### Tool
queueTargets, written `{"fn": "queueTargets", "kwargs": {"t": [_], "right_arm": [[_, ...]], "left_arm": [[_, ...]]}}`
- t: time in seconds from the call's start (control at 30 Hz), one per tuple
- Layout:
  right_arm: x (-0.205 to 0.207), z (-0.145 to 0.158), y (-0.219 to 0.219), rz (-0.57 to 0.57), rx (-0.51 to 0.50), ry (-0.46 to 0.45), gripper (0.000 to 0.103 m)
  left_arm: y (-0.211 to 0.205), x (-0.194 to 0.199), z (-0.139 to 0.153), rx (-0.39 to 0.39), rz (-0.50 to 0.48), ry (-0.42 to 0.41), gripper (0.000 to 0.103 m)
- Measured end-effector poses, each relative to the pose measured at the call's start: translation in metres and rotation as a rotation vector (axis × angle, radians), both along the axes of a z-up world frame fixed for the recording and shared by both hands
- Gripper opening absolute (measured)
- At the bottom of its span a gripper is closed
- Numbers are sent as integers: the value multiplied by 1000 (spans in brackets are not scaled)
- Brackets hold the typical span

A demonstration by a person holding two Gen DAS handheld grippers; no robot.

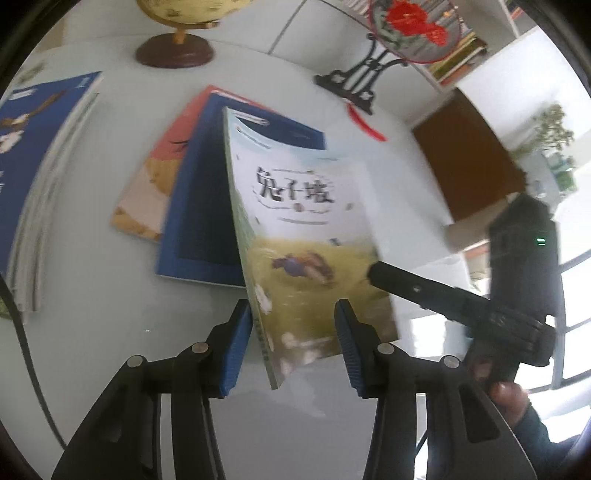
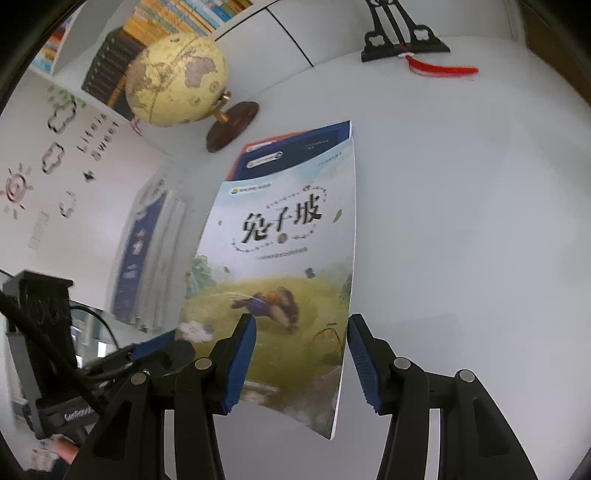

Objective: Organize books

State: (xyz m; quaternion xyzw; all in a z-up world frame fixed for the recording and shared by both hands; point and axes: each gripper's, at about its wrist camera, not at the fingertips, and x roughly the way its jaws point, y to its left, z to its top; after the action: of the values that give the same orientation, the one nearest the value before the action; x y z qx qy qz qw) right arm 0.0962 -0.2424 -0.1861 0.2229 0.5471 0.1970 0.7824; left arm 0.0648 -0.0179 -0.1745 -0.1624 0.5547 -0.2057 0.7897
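A picture book with a pale sky and yellow field cover (image 1: 306, 229) is raised off the white table, tilted on its spine side. It shows in the right wrist view (image 2: 284, 258) too. My left gripper (image 1: 291, 347) is open, its blue pads either side of the book's lower edge. My right gripper (image 2: 301, 362) is open around the book's lower right corner; one black finger (image 1: 406, 284) of it touches the cover. Under it lie a blue book (image 1: 199, 206) and an orange-red book (image 1: 151, 192). A stack of blue-covered books (image 1: 40, 177) lies at the left.
A cream globe (image 2: 177, 77) on a dark wooden base stands at the back. A black ornamental fan stand (image 1: 354, 81) with a red tassel stands at the back right. A bookshelf (image 2: 147, 29) is behind. A brown cabinet (image 1: 469, 158) is right.
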Motion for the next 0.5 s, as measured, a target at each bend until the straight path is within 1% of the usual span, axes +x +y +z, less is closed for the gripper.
{"fn": "queueTargets", "kwargs": {"t": [0.03, 0.1, 0.13, 0.17, 0.2, 0.27, 0.3, 0.33, 0.37, 0.4, 0.47, 0.5], "right_arm": [[0, -2, -2, -13, 21, 7, 51], [-1, -13, -9, -51, 101, 43, 51], [-1, -19, -11, -66, 132, 60, 51], [-1, -26, -13, -81, 171, 81, 51], [-2, -33, -12, -87, 200, 102, 51], [-5, -37, -8, -84, 208, 112, 51], [-8, -37, -6, -81, 202, 108, 51], [-10, -35, -2, -74, 194, 99, 51], [-12, -33, 1, -74, 187, 92, 51], [-14, -32, 0, -75, 183, 88, 51], [-16, -30, 0, -78, 172, 92, 50], [-17, -31, -1, -76, 180, 101, 50]], "left_arm": [[-2, 2, -2, 2, -5, -1, 42], [-9, 6, -11, 25, -17, 11, 42], [-12, 8, -14, 28, -25, 13, 40], [-14, 8, -16, 32, -34, 16, 36], [-18, 9, -19, 45, -40, 20, 28], [-19, 8, -21, 56, -25, 12, 27], [-17, 8, -20, 49, -20, 12, 23], [-15, 8, -19, 29, -18, 20, 17], [-11, 9, -17, -10, -14, 33, 15], [-4, 10, -14, -90, -5, 56, 12], [2, 11, -8, -170, 9, 70, 12], [3, 12, -5, -185, 14, 68, 12]]}}
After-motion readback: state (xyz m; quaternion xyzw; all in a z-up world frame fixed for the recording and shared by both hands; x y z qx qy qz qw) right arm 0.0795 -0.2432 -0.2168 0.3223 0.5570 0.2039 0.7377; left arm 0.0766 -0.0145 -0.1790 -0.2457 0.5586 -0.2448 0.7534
